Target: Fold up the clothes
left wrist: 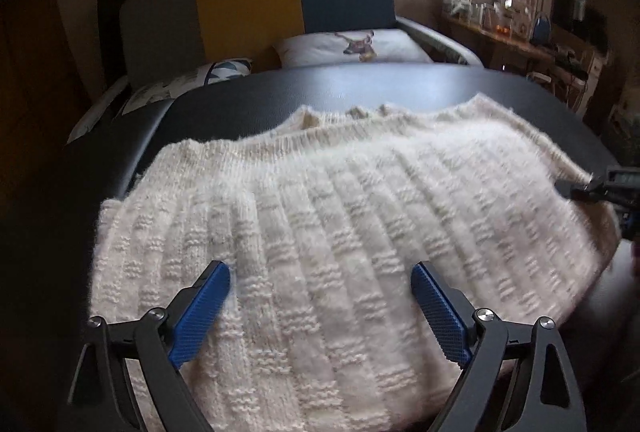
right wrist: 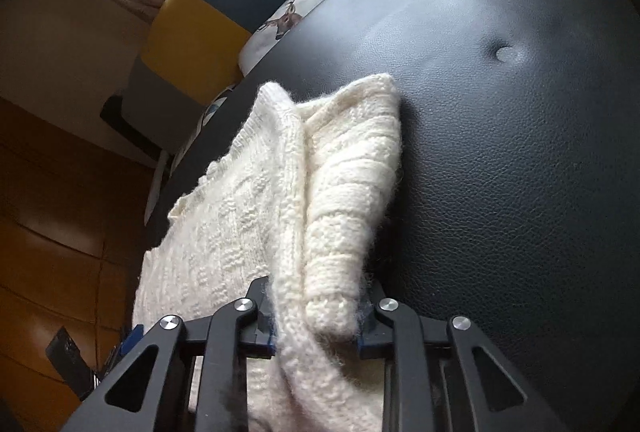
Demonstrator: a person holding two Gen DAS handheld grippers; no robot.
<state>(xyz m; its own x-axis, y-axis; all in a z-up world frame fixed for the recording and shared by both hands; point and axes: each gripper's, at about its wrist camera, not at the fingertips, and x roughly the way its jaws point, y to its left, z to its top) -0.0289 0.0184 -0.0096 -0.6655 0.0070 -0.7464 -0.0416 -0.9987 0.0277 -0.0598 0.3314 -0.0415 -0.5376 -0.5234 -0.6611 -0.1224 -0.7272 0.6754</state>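
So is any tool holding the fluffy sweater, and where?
Yes. The right tool is pinching the sweater at a bunched, folded-over part of its edge. The left tool is open above the sweater, holding nothing.

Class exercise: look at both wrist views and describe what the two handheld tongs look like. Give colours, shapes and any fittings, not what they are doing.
The left tongs have black, angular linkage arms with triangular cut-outs and round silver pivot screws. Their fingers carry bright blue pads with a fine ribbed texture. The right tongs show the same black linkage and silver screws, with only slivers of blue visible. No cables or sleeves are visible.
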